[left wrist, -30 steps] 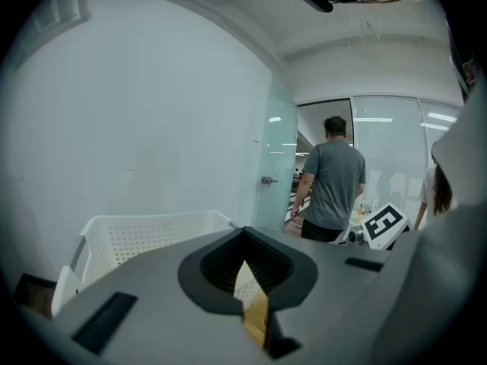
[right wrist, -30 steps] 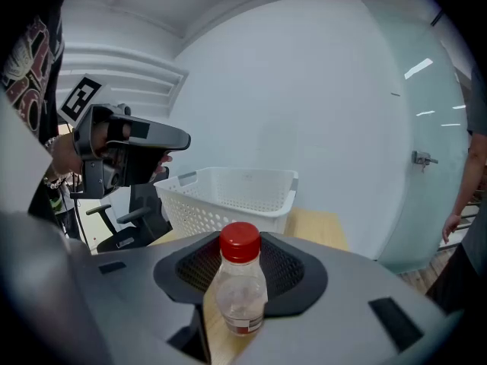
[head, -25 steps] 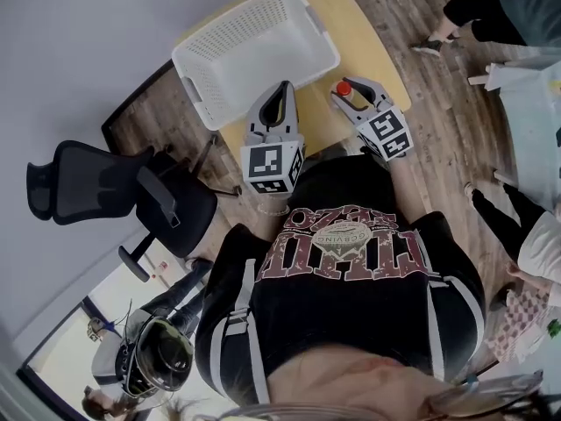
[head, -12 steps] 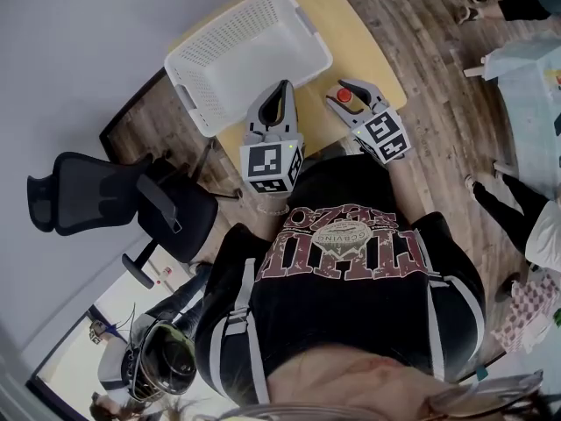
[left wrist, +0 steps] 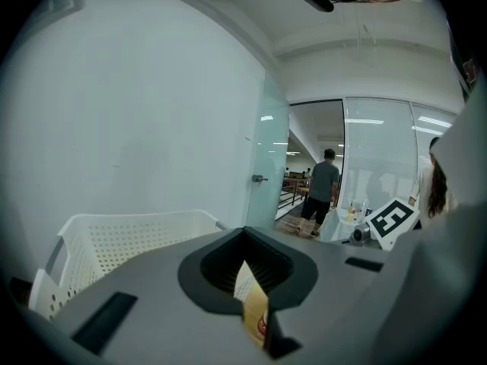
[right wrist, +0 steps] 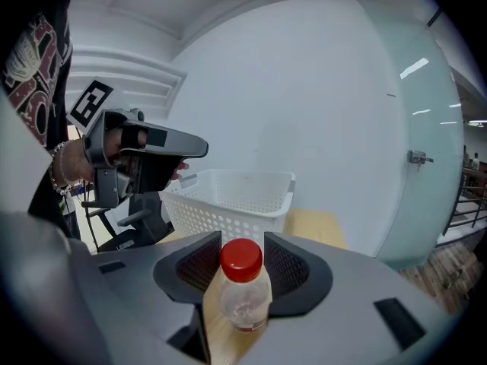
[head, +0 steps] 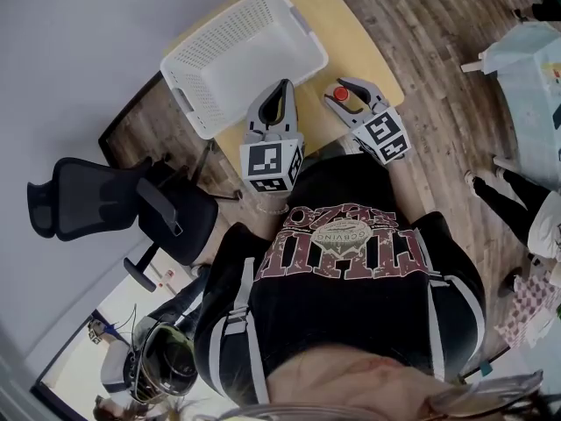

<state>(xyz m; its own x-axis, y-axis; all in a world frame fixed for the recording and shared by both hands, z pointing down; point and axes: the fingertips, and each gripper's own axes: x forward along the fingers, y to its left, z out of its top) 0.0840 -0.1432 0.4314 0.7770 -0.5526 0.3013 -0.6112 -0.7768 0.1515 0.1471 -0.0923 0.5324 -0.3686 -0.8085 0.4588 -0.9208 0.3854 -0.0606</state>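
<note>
Right gripper view shows a clear plastic bottle with a red cap (right wrist: 243,299); the red band on its label is too small to read. The right gripper (right wrist: 242,245) presses both jaws against this bottle, near the white perforated plastic basket (right wrist: 232,196), on the person's side of it. The left gripper (left wrist: 245,240), just before the basket too, has its jaws pinched together on nothing. The basket stands on a light wooden table (head: 344,17); behind it are a white wall (right wrist: 304,90) and a frosted glass door (right wrist: 422,158).

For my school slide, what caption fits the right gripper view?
Right gripper jaws clamp a clear red-capped bottle above the wooden table; white basket and left gripper beyond.
</note>
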